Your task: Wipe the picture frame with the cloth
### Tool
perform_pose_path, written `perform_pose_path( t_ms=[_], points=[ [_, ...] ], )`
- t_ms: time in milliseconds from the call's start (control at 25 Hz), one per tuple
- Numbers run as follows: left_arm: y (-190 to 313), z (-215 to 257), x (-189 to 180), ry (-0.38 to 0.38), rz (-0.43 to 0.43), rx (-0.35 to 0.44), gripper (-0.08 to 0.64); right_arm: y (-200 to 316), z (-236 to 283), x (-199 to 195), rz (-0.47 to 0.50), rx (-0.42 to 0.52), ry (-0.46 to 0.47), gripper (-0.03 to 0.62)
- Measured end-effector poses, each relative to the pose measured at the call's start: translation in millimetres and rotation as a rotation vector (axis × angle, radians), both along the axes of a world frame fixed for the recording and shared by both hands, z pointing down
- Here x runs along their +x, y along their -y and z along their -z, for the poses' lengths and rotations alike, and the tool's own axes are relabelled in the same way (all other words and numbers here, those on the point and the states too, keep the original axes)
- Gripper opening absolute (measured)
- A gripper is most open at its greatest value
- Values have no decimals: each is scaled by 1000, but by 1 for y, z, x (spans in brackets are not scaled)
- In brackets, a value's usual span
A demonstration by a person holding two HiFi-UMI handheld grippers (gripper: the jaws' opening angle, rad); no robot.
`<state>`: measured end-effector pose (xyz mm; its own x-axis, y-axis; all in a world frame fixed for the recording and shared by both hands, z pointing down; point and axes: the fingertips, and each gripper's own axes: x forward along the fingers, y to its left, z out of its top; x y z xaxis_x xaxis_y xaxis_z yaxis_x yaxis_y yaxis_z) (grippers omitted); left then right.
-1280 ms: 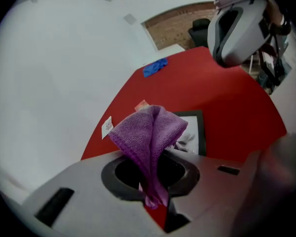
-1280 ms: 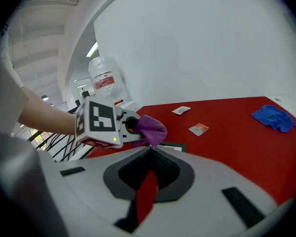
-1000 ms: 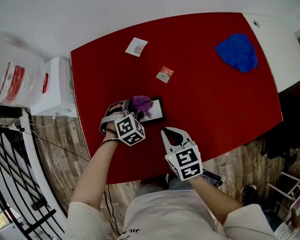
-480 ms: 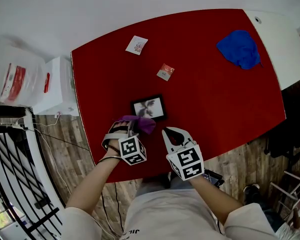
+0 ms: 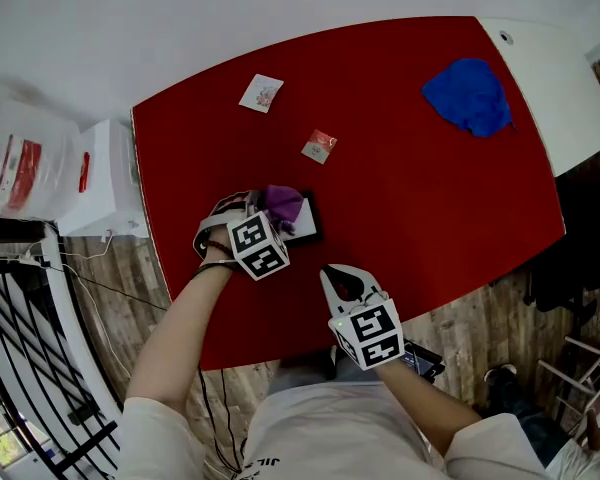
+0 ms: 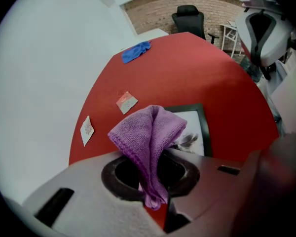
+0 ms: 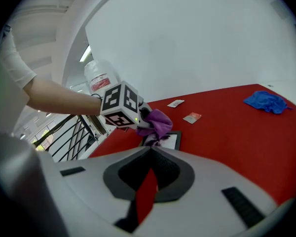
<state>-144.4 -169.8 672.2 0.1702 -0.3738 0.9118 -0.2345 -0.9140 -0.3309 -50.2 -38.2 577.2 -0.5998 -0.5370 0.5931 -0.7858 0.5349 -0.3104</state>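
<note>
My left arm stretched forward, left tongs (image 5: 272,220) clamped on cloth (image 6: 150,132) over frame (image 6: 195,127); right tongs (image 5: 342,280) together, empty, near worktop (image 5: 430,198) edge.

The cloth (image 5: 281,203) sits over the picture frame (image 5: 308,224), seemingly touching it; a packet (image 5: 319,146) lies behind.

No legible text or numbers

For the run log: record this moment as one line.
step: wipe | left gripper: shut on purple cloth, over picture frame | right gripper: shut, empty, off frame
</note>
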Motion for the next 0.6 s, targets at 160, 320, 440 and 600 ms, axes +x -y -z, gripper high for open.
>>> perform_pose_path(
  t_ms=[160,320,440,600],
  points=[
    [2,-6,-1,37,-20,-6,63,-1,-3,3,-6,-5,2,5],
    [-37,-7,10,28,-76,-46,63,2,-4,6,-5,-4,6,5],
    [-72,-11,10,61,-115,-70,63,7,-3,7,-8,-1,10,5],
    [-92,-16,8,93,-141,-77,63,10,-1,5,-3,6,12,5]
  ],
)
